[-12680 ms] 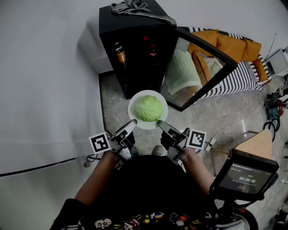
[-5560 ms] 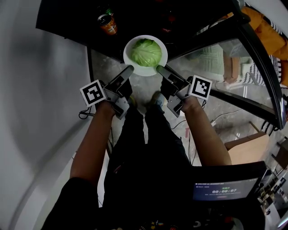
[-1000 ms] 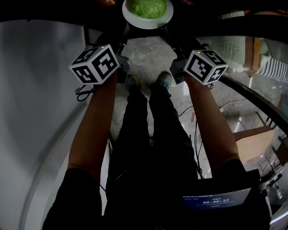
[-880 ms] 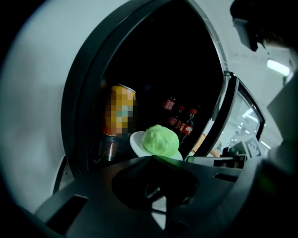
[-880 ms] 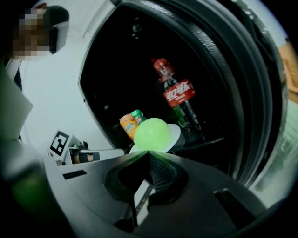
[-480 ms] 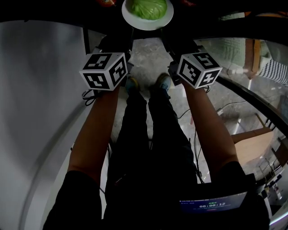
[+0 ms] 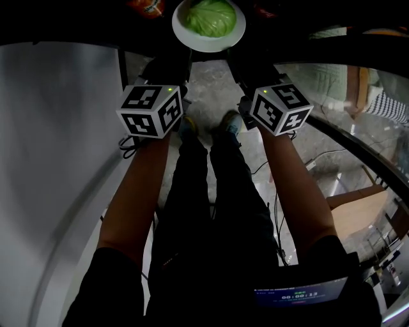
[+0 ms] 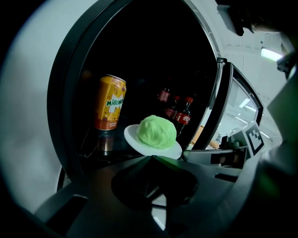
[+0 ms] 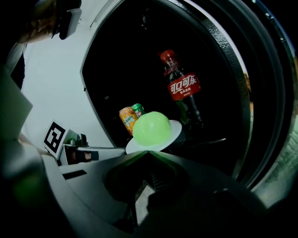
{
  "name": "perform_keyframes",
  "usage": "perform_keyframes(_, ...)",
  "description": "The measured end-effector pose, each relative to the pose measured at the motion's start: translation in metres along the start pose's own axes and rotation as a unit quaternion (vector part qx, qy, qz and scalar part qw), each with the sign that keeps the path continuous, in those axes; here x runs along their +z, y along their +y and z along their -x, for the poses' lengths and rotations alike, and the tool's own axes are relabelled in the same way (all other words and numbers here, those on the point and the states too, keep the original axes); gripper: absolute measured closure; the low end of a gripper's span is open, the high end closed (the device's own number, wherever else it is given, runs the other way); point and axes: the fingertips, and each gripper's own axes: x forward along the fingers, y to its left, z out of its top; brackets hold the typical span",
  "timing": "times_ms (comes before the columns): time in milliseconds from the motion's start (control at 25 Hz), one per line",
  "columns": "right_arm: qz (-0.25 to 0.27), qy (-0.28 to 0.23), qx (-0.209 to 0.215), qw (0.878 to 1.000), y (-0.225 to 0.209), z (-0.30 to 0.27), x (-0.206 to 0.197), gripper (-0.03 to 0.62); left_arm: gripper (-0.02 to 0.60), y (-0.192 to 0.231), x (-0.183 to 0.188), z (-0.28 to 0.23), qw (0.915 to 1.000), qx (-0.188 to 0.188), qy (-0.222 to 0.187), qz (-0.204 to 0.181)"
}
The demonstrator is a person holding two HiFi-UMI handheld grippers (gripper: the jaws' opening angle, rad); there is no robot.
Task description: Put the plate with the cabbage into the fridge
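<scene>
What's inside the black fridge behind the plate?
An orange soda can at left, red-labelled cola bottles further back. The white round plate and green cabbage hide what lies below; deeper parts are dark.

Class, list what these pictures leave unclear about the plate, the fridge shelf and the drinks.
1. Head view: the fridge interior is dark and cut off by the top edge; the orange can shows only partly.
2. Gripper views: whether the plate rests on the shelf; the left hand-held gripper and right hand-held gripper cover its near underside.
3. Right gripper view: the green can, mostly behind the orange can and cabbage.
</scene>
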Motion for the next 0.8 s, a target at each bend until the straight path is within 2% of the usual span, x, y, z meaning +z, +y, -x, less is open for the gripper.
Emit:
perform_keyframes(200,-0.004,0.003,0.0,1.0,-0.003,-0.001,-0.001,0.589,0.578,0.001,-0.001,-0.003,1.0,-0.001,0.005,0.004)
perform_keyframes(440,-0.001,0.002,0.002,1.0,-0.003,0.008,-0.019,0.589,0.577,-0.005,-0.021,0.0,0.9999,-0.004,0.002,0.015)
perform_keyframes(800,-0.008,-0.006,0.0,1.0,-0.003,0.002,-0.009,0.589,0.578,-0.001,-0.01,-0.002,0.9995,0.002,0.006,0.031)
